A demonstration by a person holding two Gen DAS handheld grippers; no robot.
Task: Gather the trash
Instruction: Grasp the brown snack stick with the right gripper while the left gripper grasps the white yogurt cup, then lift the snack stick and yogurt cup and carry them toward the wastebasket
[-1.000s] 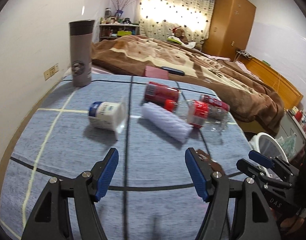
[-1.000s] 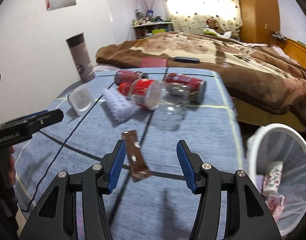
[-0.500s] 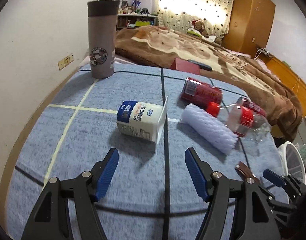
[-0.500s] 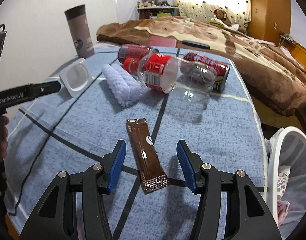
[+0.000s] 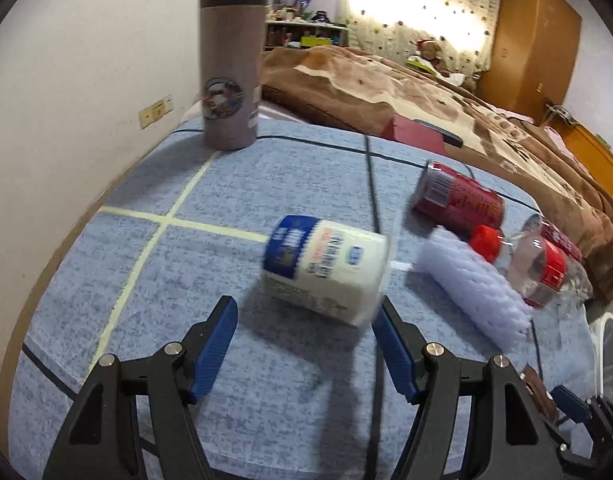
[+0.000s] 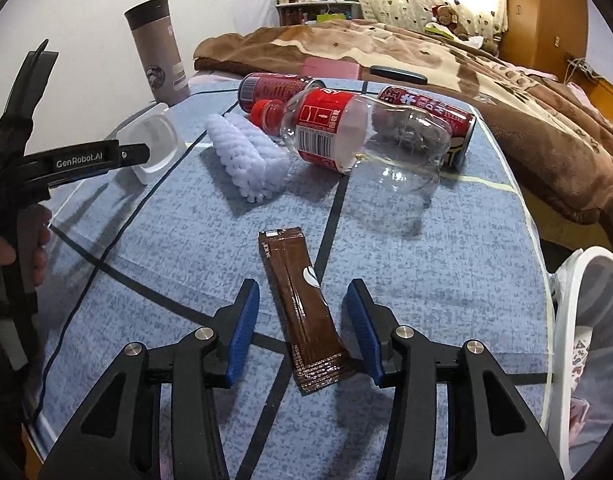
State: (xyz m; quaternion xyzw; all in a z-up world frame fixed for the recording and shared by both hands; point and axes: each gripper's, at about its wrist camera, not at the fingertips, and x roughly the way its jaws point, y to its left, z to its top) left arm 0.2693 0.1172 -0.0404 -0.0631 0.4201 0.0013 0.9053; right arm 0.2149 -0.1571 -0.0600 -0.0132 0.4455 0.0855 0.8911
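Note:
A white yogurt cup (image 5: 326,270) with a blue band lies on its side on the blue cloth. My left gripper (image 5: 306,344) is open just in front of it, its right fingertip close to the cup's rim. A brown sachet (image 6: 302,312) lies flat between the blue pads of my right gripper (image 6: 304,326). Those jaws are closing, with gaps left on both sides of the sachet. Farther back lie a white foam net (image 6: 246,160), a clear bottle (image 6: 358,136) with a red label, and two red cans (image 6: 274,84) (image 6: 430,116).
A tall grey tumbler (image 5: 230,56) stands at the table's far left corner by the wall. A white mesh bin (image 6: 586,360) with some litter sits right of the table. A bed with a brown blanket (image 5: 446,96) lies behind. A hand (image 6: 10,248) holds the left gripper's handle.
My left gripper moved forward and left toward the yogurt cup, which now looks much larger. My right gripper dropped around the sachet and its jaws narrowed.

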